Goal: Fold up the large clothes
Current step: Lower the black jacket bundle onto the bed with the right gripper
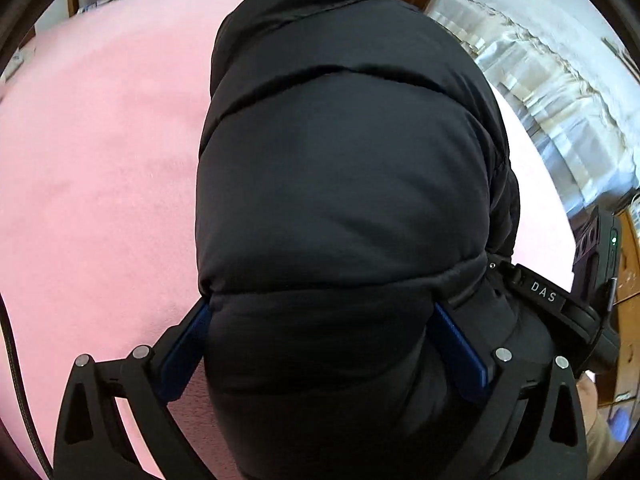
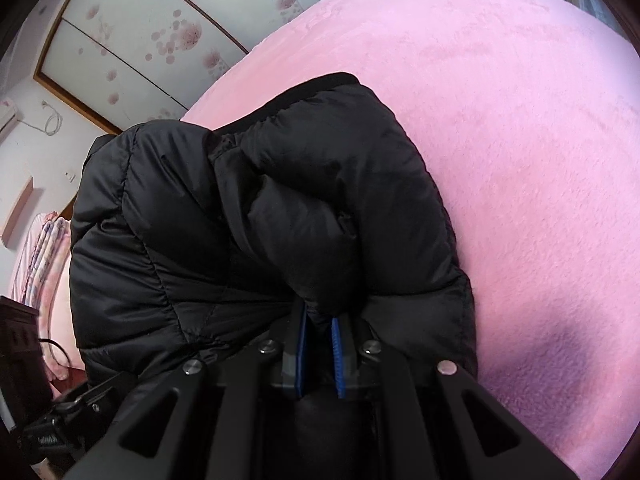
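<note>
A black puffer jacket (image 1: 344, 184) is bunched in front of both cameras over a pink fleece blanket (image 1: 104, 152). My left gripper (image 1: 320, 320) has its blue-padded fingers wide apart around a thick fold of the jacket, touching it on both sides. In the right wrist view the jacket (image 2: 248, 216) hangs in a folded bundle. My right gripper (image 2: 320, 320) is shut on a pinch of the jacket's fabric. The other gripper's body (image 1: 568, 300) shows at the right of the left wrist view.
The pink blanket (image 2: 520, 160) covers a bed. A wardrobe with flower-printed sliding doors (image 2: 132, 40) stands behind it. Folded bedding (image 2: 44, 248) lies at the left. Light curtains (image 1: 560, 92) hang at the right.
</note>
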Tool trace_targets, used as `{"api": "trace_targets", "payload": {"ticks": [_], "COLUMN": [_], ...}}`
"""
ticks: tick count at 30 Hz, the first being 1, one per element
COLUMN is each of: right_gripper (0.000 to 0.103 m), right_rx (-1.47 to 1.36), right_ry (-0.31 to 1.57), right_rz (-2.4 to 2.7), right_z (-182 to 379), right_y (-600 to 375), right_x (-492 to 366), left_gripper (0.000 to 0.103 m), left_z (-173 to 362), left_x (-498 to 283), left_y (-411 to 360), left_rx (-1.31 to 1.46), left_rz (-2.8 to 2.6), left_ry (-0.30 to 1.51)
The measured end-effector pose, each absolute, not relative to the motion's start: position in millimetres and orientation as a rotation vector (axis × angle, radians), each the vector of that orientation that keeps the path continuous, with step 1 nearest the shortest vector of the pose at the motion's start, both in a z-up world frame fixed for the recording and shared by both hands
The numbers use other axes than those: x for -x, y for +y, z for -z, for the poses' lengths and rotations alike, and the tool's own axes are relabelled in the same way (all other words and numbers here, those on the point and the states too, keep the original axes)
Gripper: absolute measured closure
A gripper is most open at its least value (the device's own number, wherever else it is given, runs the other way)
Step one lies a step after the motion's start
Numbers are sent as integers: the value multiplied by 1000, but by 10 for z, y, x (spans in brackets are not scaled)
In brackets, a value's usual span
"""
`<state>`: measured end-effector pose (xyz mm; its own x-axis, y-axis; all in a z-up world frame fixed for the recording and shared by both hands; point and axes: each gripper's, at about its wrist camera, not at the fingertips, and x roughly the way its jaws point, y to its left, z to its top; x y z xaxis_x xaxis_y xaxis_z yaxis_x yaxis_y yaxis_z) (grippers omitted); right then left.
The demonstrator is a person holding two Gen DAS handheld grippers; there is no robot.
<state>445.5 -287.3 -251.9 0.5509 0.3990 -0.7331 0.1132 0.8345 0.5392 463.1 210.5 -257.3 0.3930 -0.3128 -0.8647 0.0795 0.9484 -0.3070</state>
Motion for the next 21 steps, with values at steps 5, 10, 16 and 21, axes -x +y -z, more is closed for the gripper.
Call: {"api": "trace_targets", "payload": {"ticks": [5,10,16,21], "right_gripper": [95,90,70,19], "right_rx": [-512,-417,-315,-236], "right_ry": [1010,1030,1055,1020], "right_rz": [-173,-176,-183,-246], "right_z": [2428,2151,1770,1426], "right_y": [-2824,-2742,-2659,-2551], "right_x": [-4467,-4458,-4431,-4330], "left_gripper": [0,0,0,0], "left_z": [2540,2433,2229,2074], "left_x": [-4672,-4629,-4611,-4551], "left_y": [2216,2305,2485,2712], "left_rx": [208,208,272,321], "left_rz": [239,207,201,180], "left_ry": [1126,1126,1150,1106]}}
